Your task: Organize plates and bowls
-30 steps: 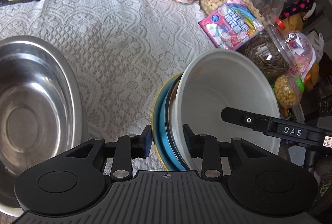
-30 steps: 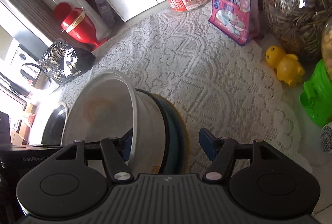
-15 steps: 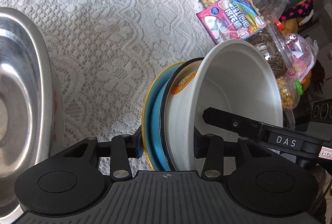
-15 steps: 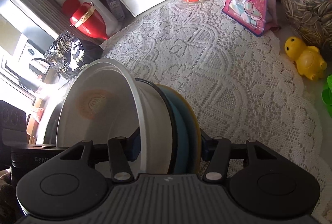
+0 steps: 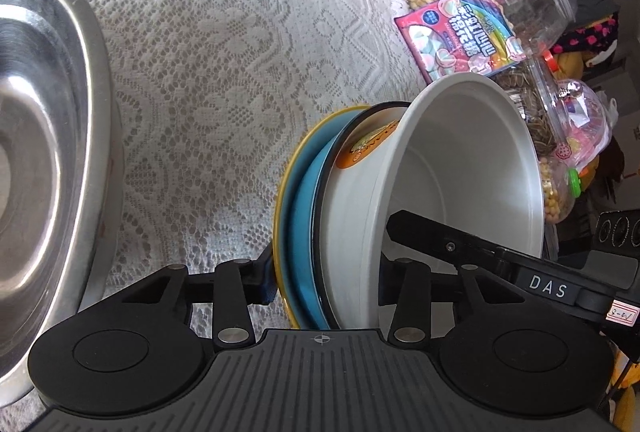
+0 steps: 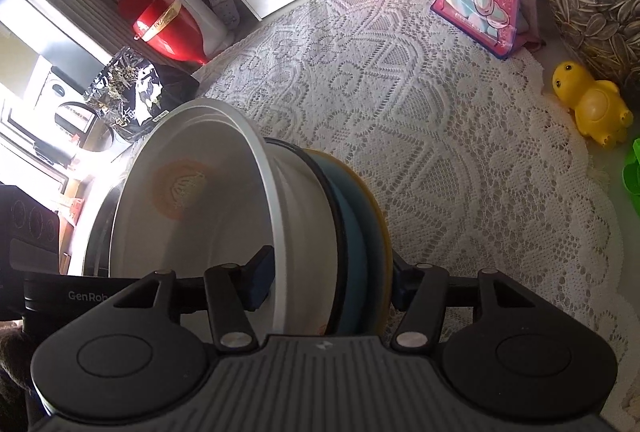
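Above lace-covered table point(image 5: 224, 43), white plastic bowl point(image 5: 460, 167) nested in blue yellow-rimmed plate point(image 5: 304, 216), tipped on edge. Left gripper point(image 5: 326, 282) closing astride stack; right gripper point(image 6: 326, 282) opening, straddling it opposite. Steel basin point(image 5: 44, 135) at left edge, nearer left hand.
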Motion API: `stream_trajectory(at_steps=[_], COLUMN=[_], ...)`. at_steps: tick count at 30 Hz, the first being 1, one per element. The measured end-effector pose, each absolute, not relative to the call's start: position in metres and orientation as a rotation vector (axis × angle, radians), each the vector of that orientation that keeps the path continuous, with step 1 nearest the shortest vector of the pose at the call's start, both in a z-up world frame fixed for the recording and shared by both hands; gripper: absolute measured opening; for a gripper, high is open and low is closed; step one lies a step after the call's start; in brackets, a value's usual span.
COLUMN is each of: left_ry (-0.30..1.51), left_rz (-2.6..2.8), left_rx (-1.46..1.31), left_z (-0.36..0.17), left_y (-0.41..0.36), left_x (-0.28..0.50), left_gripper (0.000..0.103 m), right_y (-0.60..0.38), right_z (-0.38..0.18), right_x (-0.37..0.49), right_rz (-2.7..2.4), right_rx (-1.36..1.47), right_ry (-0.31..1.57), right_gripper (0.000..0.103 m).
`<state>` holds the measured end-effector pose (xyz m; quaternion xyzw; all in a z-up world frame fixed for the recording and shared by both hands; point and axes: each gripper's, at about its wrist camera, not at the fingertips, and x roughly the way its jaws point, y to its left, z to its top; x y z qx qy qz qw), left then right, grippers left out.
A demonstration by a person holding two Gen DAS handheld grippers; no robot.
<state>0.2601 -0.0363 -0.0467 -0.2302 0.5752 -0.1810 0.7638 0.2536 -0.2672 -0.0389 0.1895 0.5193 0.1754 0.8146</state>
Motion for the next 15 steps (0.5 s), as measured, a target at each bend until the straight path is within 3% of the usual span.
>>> stream_trajectory(at_steps=[15], left_ry=[1.140], left_rz=[-0.274], left_rx=[-0.494], left_z=[-0.040], left_y=[-0.011], left_x=[0.204], left_gripper=[0.049], right_y=[-0.227], right_z=[-0.035], right_x=[0.247], right_rz=[0.472], right_rx=[0.288], right_ry=[1.120], right_gripper=[0.061])
